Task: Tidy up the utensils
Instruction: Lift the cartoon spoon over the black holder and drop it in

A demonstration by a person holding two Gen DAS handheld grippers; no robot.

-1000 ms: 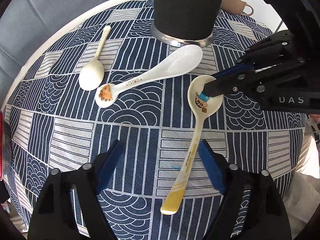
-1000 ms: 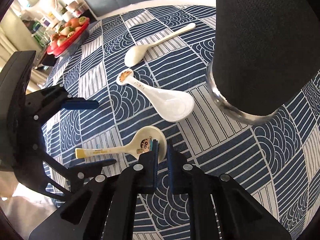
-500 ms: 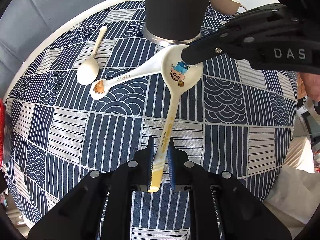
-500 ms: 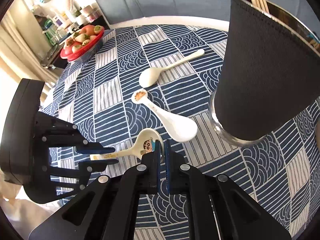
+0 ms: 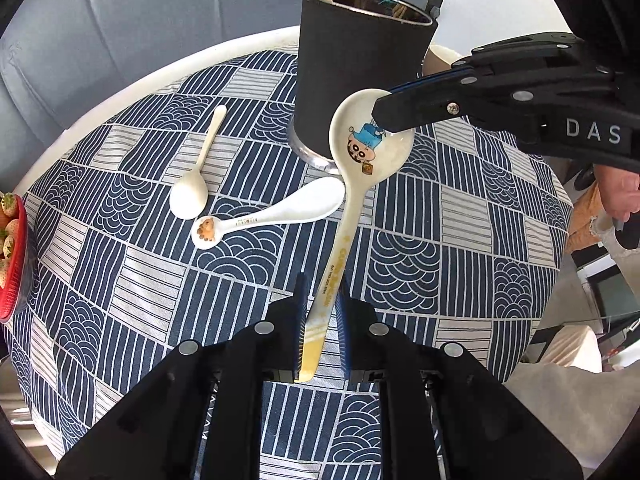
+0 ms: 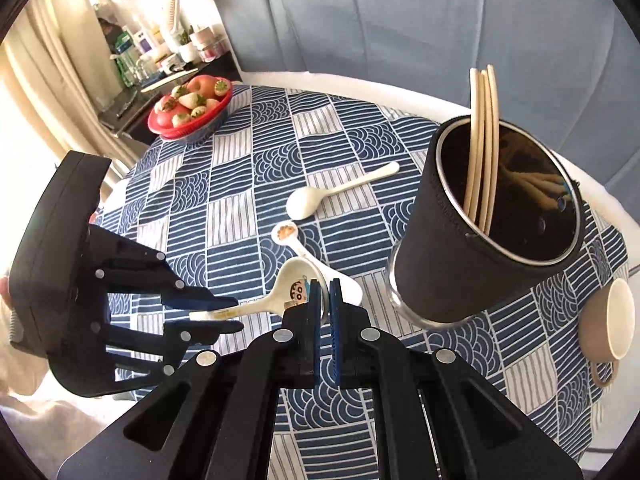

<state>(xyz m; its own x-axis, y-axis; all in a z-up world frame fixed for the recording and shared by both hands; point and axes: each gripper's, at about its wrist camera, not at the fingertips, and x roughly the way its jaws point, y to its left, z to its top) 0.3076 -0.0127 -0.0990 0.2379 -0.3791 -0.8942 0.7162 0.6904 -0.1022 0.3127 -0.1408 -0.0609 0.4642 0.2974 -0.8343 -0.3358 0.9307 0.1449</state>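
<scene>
Currently held item: cartoon spoon (image 5: 362,160), cream ceramic, raised clear of the tablecloth (image 5: 420,240) at centre frame in the left wrist view.
Left gripper (image 5: 322,320): clenched on the spoon's yellow handle end, bottom centre of that view.
Right gripper (image 6: 325,304): clamped on the rim of the spoon's bowl, at centre in the right wrist view.
Destination (judged): black utensil holder (image 6: 480,248), right of centre in the right wrist view, upright, mouth open, chopsticks (image 6: 482,140) leaning against its left inner wall.
Step in hand (judged): carrying the spoon, gripped at both ends, toward the holder.
Doing it well: one gripper has to let go before the spoon can be tipped handle-down; enter at the free right side of the mouth, away from the chopsticks; lower before releasing, since glazed ceramic may slip or chip.
Awaiting sorting: plain white spoon (image 5: 192,188) and bear-print spoon (image 5: 272,216), both lying on the cloth left of centre in the left wrist view.
Also present: beige cup (image 6: 610,320) at right edge, red fruit bowl (image 6: 192,112) upper left, right wrist view.
Writing, right gripper body: "DAS", white capitals.
Writing, held spoon handle: yellow lettering plus a small dark line, too blurred to read.
Writing, bear-print spoon handle: small print, illegible.
</scene>
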